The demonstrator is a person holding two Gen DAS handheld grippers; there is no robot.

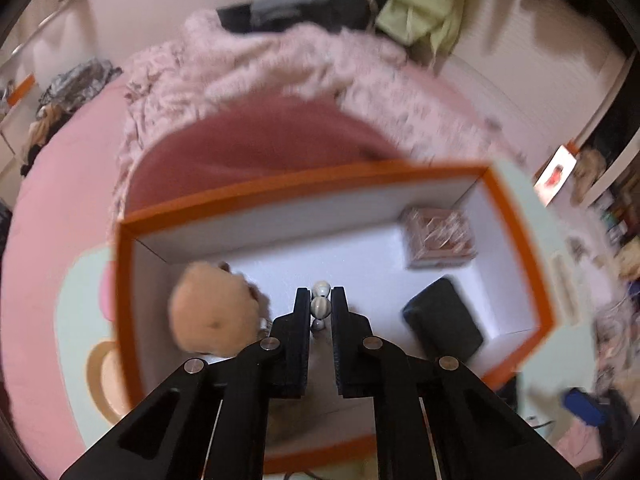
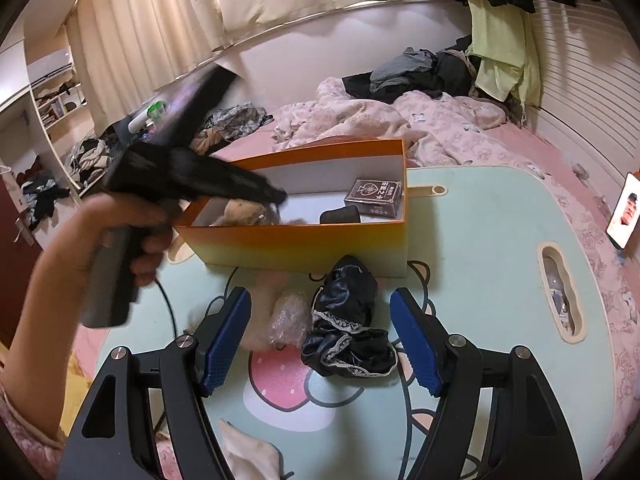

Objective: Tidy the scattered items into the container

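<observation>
Left gripper: hanging over the open box, its black fingers pinching a small string of pale, glossy beads between the tips.
Right gripper: hovering low over the mat, blue-padded jaws standing wide apart — nothing between them is being touched.
Container: an orange-rimmed cardboard box with white inside is sitting on the mint-green cartoon mat.
Inside the box: a tan plush toy, a wrapped card pack and a black pouch are lying apart.
Still outside: a black lace-trimmed satin garment and a crumpled clear plastic wrap are lying just in front of the box.
</observation>
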